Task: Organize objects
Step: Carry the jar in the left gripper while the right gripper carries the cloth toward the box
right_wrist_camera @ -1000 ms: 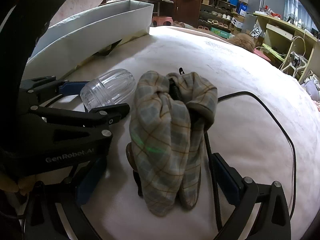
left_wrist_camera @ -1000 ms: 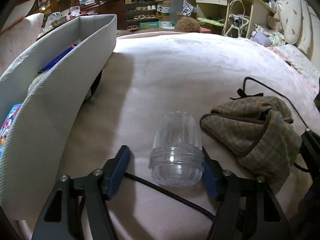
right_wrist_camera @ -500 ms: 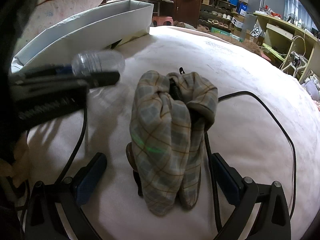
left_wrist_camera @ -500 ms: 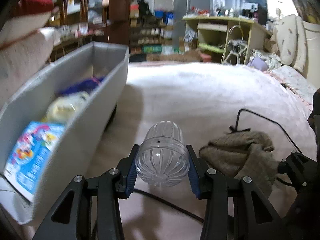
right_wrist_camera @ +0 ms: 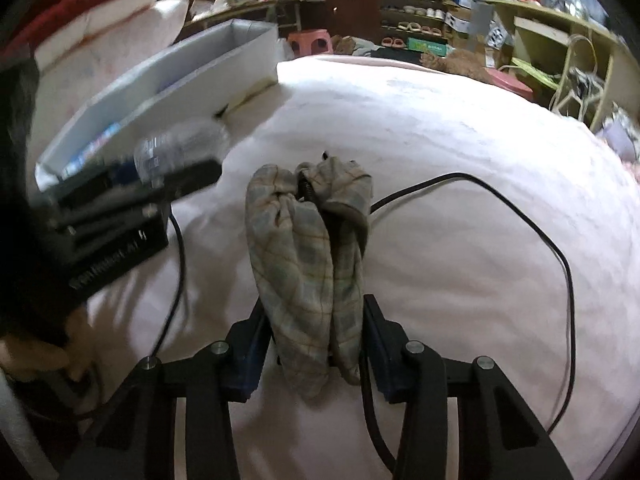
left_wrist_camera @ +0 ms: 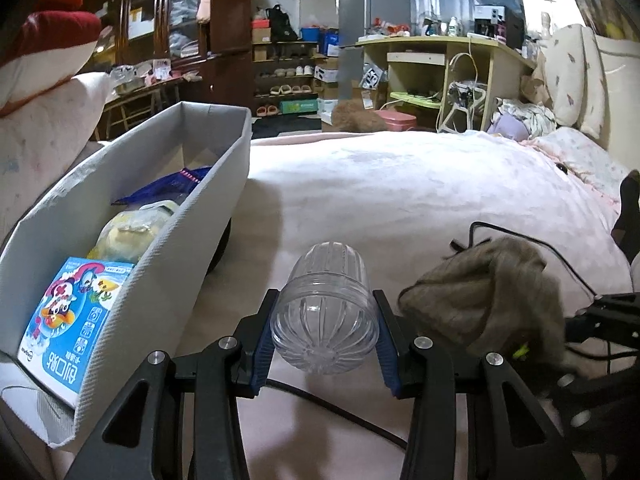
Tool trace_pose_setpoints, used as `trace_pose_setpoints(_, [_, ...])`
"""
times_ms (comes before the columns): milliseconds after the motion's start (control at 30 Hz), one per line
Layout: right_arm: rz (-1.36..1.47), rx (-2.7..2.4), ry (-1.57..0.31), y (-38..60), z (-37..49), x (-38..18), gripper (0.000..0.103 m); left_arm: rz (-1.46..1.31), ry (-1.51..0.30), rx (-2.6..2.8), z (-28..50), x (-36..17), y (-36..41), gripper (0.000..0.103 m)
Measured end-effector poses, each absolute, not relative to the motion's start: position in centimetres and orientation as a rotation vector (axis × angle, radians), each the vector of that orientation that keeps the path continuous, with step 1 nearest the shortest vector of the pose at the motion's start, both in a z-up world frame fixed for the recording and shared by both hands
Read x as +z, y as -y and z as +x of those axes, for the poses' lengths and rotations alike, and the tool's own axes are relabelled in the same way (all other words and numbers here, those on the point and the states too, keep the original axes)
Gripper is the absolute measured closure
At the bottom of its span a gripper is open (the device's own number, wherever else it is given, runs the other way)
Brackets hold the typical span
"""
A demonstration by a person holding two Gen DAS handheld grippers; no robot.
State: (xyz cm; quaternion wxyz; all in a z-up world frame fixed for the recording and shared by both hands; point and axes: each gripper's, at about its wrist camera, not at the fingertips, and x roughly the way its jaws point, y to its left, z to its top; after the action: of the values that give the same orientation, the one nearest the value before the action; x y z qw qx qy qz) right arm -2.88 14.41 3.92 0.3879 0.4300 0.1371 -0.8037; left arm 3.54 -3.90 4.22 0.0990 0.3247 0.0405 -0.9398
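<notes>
I have the clear plastic jar [left_wrist_camera: 325, 316] clamped between the blue pads of my left tongs [left_wrist_camera: 325, 334], lifted above the pink bed [left_wrist_camera: 400, 200]; its long axis runs straight away from the camera toward twelve o'clock, wide mouth facing me and domed end pointing ahead. The plaid cloth pouch [right_wrist_camera: 308, 256] sits between the pads of my right tongs [right_wrist_camera: 316, 344], whose jaws are closing on its near end as the pads meet the fabric; its long axis also runs toward twelve o'clock. Only the left wrist view looks into the grey storage box [left_wrist_camera: 132, 280] at nine o'clock, where a blue illustrated carton [left_wrist_camera: 72, 320], a yellow packet [left_wrist_camera: 128, 236] and a dark blue item [left_wrist_camera: 172, 188] lie. Only the right wrist view shows the black cable [right_wrist_camera: 552, 248] looping over the bed at three o'clock, and there the jar [right_wrist_camera: 180, 148] and left tongs [right_wrist_camera: 160, 176] appear blurred at ten o'clock.
</notes>
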Motion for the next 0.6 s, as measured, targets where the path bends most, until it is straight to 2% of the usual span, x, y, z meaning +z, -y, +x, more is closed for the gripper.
trace_pose_setpoints(200, [1.022, -2.046, -0.230, -15.5, -2.7, 7.7, 0.061, 0.961, -0.194, -2.806, 3.7, 5.6, 4.6, 0.059])
trace_pose_setpoints(400, [0.949, -2.137, -0.160, -15.6, -3.5, 11.5, 0.061, 0.892, -0.308, -2.847, 3.4, 9.3, 6.5, 0.059])
trace_pose_setpoints(600, [0.943, -2.245, -0.496, -13.9, -2.8, 10.3, 0.061, 0.889, -0.321, -2.848, 3.4, 10.1, 7.3, 0.059])
